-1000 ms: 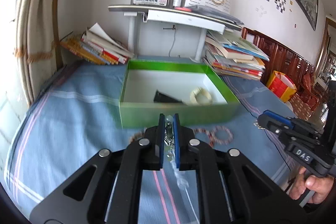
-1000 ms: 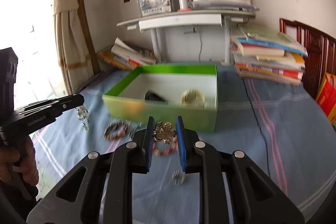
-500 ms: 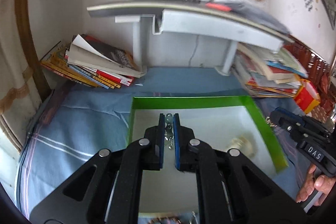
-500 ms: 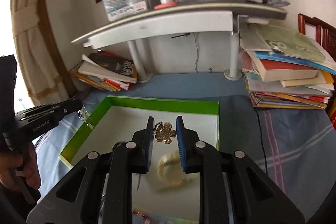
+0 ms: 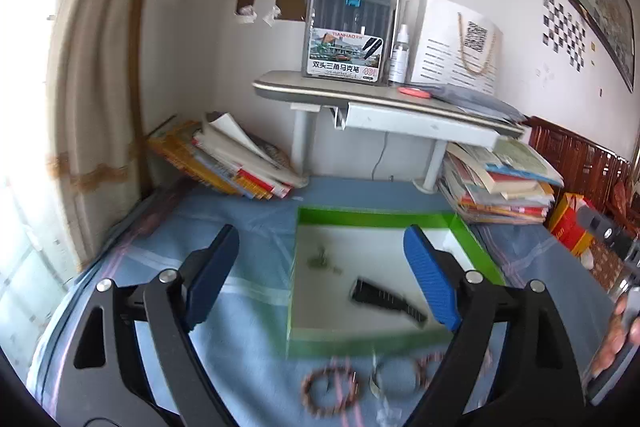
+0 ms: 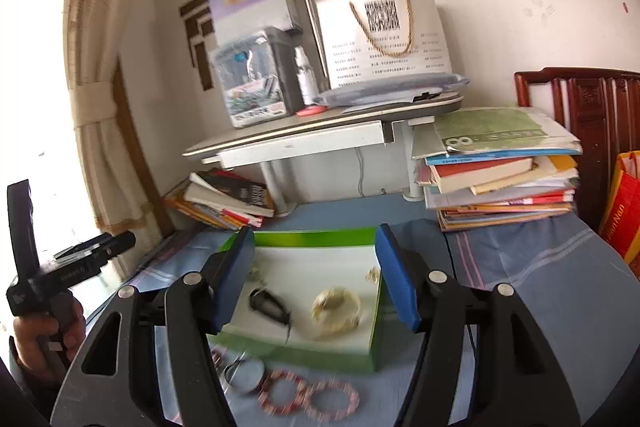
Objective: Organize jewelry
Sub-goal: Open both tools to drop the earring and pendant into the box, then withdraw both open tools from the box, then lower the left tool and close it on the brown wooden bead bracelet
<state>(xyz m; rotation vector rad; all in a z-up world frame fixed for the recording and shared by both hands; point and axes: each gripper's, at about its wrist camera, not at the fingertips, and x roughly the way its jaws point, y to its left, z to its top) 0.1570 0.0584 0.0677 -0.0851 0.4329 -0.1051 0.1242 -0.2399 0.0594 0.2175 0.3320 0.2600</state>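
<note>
My left gripper (image 5: 320, 243) hangs above the near left part of the green box (image 5: 376, 217), its jaws opening wide with nothing between them. A small silvery piece (image 5: 320, 261) and a black clip (image 5: 384, 301) lie on the box's white floor. My right gripper (image 6: 316, 239) is also opening and empty over the box (image 6: 296, 351), which holds a gold flower brooch (image 6: 374, 273) and a pale bangle (image 6: 336, 307). Bead bracelets (image 6: 284, 391) and a silver bangle (image 6: 244, 373) lie on the blue cloth in front of the box.
A small desk shelf (image 5: 380, 99) with a marker case stands behind the box. Stacks of books (image 5: 240, 167) (image 6: 500, 179) flank it left and right. A curtain (image 6: 104, 107) hangs at the left, and a wooden chair (image 6: 592, 107) and a red bag (image 6: 624, 203) stand at the right.
Both grippers carried their pieces over the box, opened and let them drop inside. Both have since drawn back and risen, so the box looks farther away.
</note>
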